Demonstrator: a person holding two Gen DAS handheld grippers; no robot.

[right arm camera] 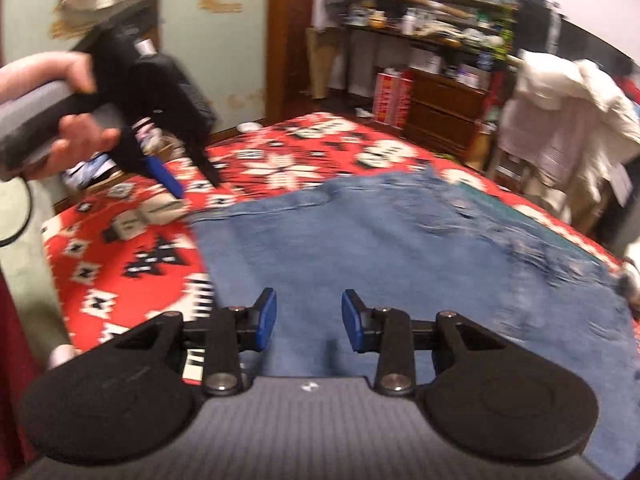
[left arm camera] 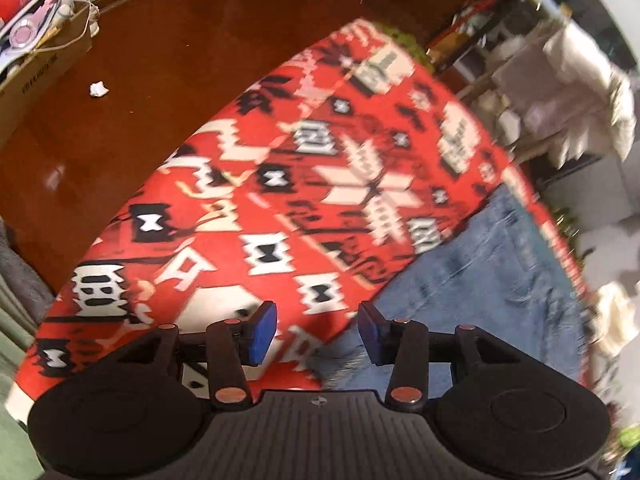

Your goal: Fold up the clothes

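Right wrist alone — hand holding left hand-held gripper.

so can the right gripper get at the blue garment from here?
Probably yes: the right gripper is open right over the blue garment, which lies flat on the red patterned blanket with nothing between.

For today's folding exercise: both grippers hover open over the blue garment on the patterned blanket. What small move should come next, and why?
Probably lower the right gripper onto the blue garment's near edge and close on it. Both grippers are open and hold nothing, the garment lies spread flat on the red patterned blanket, and the left gripper sits over its corner.
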